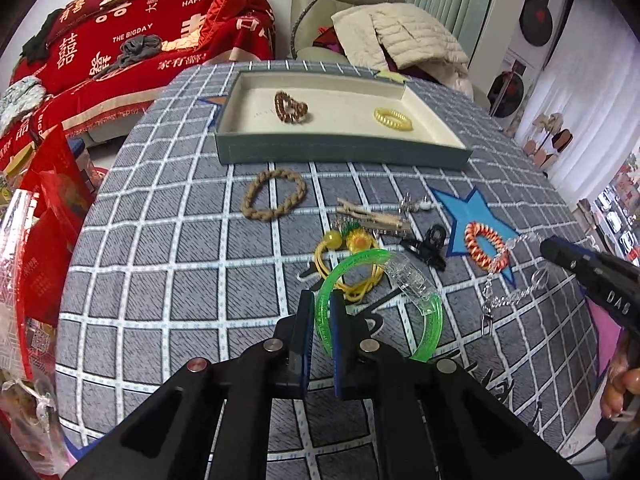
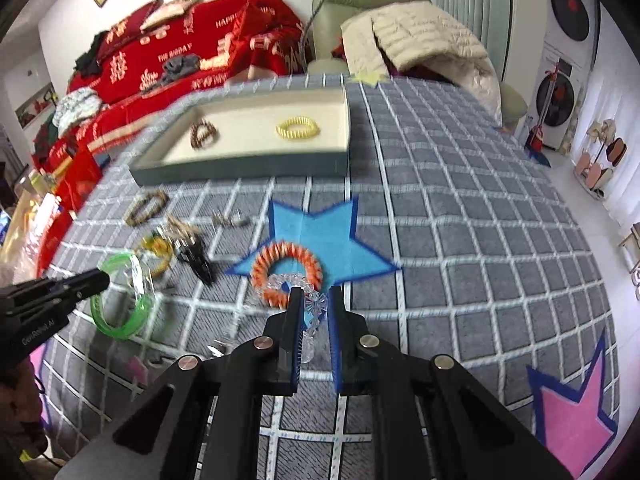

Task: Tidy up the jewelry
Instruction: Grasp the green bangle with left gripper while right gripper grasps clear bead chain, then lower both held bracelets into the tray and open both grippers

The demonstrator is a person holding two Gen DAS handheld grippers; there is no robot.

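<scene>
My left gripper (image 1: 321, 300) is shut on a green and clear plastic bangle (image 1: 430, 324), holding its left rim just above the table; the bangle also shows in the right wrist view (image 2: 138, 312). My right gripper (image 2: 314, 296) straddles a clear crystal bead bracelet (image 2: 314, 306), jaws narrow around it; contact is unclear. An orange coil bracelet (image 2: 286, 276) lies just beyond on a blue star. The grey tray (image 1: 340, 150) at the back holds a brown heart-shaped bracelet (image 1: 291, 107) and a yellow coil bracelet (image 1: 393, 119).
On the checked tablecloth lie a tan braided bracelet (image 1: 273, 195), a yellow hair tie with beads (image 1: 348, 264), a wooden clip (image 1: 374, 218), a black clip (image 1: 428, 246) and a small earring (image 1: 416, 204). Red packages (image 1: 40, 220) stand off the table's left edge.
</scene>
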